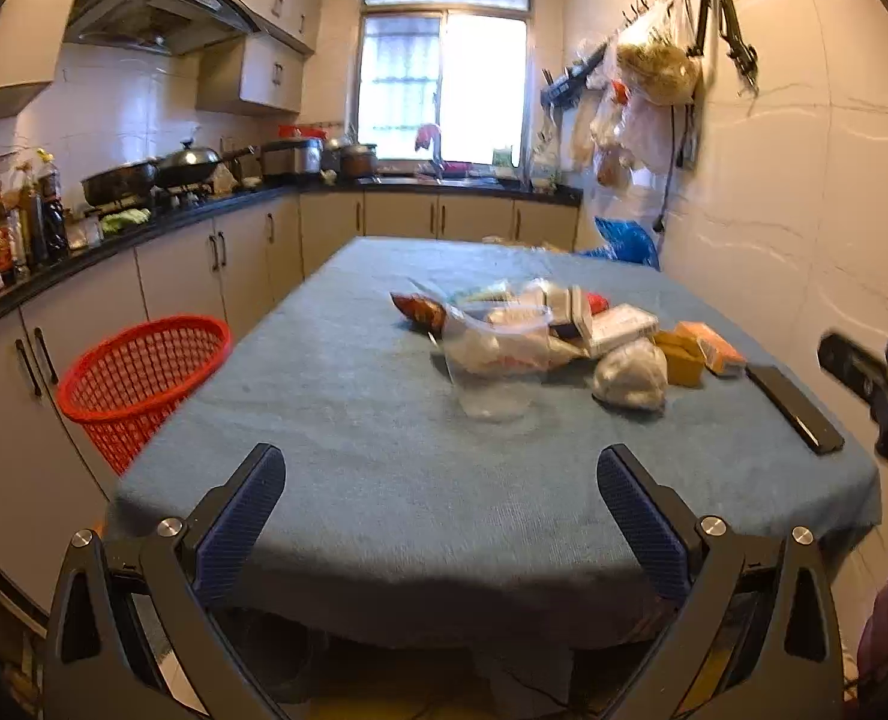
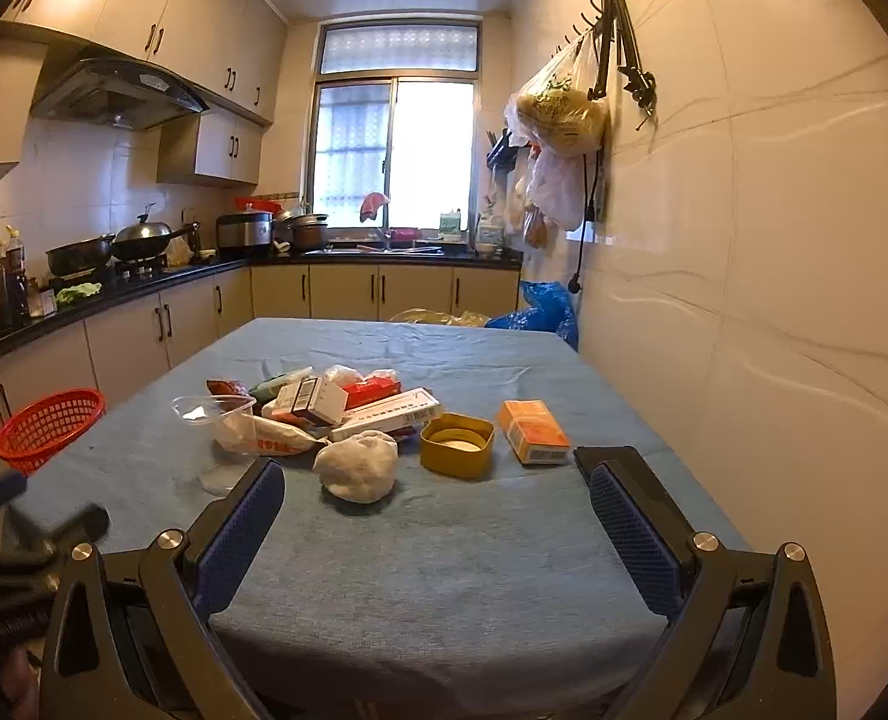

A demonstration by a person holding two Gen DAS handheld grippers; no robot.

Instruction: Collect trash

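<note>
Both wide-open grippers, left gripper (image 1: 441, 474) and right gripper (image 2: 438, 489), face jumbled trash pile (image 2: 348, 414) on table (image 2: 444, 570).

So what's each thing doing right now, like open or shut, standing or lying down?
Left gripper: jaws open, holding nothing.
Right gripper: jaws open, holding nothing.
Clear plastic cup: tipped on its side.
Yellow tub: upright, no lid.
Orange box: lying flat, closed.
Red basket: upright beside the table.

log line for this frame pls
stage: pre-grasp | left gripper: open, empty | right gripper: open, empty | trash pile: on table | red basket: beside table
</note>
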